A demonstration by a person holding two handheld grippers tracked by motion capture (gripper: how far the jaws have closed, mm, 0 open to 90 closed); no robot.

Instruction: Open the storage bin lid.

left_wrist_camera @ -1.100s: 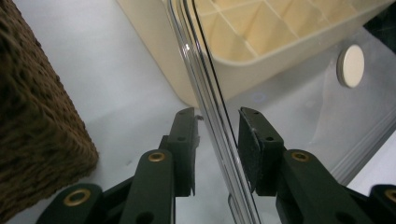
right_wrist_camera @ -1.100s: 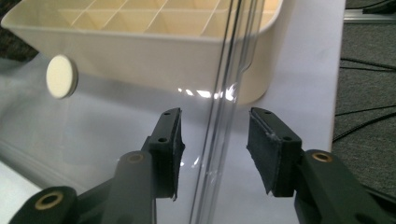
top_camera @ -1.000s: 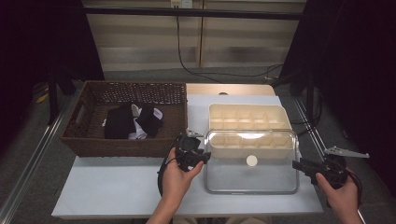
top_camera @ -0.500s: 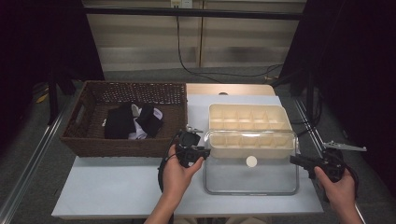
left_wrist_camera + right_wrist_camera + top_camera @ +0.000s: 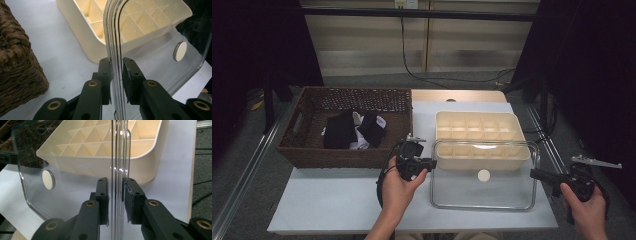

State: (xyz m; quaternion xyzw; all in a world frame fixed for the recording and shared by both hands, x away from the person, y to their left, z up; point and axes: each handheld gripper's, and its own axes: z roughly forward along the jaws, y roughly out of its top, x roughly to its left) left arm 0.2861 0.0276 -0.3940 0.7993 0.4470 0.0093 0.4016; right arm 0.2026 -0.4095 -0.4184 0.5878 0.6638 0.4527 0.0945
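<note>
Your 2 grippers, left gripper [image 5: 428, 163] and right gripper [image 5: 536, 174], straddle the clear lid [image 5: 482, 195] mid-frame, jaws apart; it looks stiff, light, slippery, so clamp its side rims.

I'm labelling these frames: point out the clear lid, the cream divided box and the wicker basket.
clear lid [image 5: 507, 192], high view, its flat pane.
cream divided box [image 5: 477, 128], high view, inner dividers.
wicker basket [image 5: 337, 157], high view, front wall.

White table [image 5: 337, 205] — basket [image 5: 312, 150]; tray [image 5: 482, 155]
</note>
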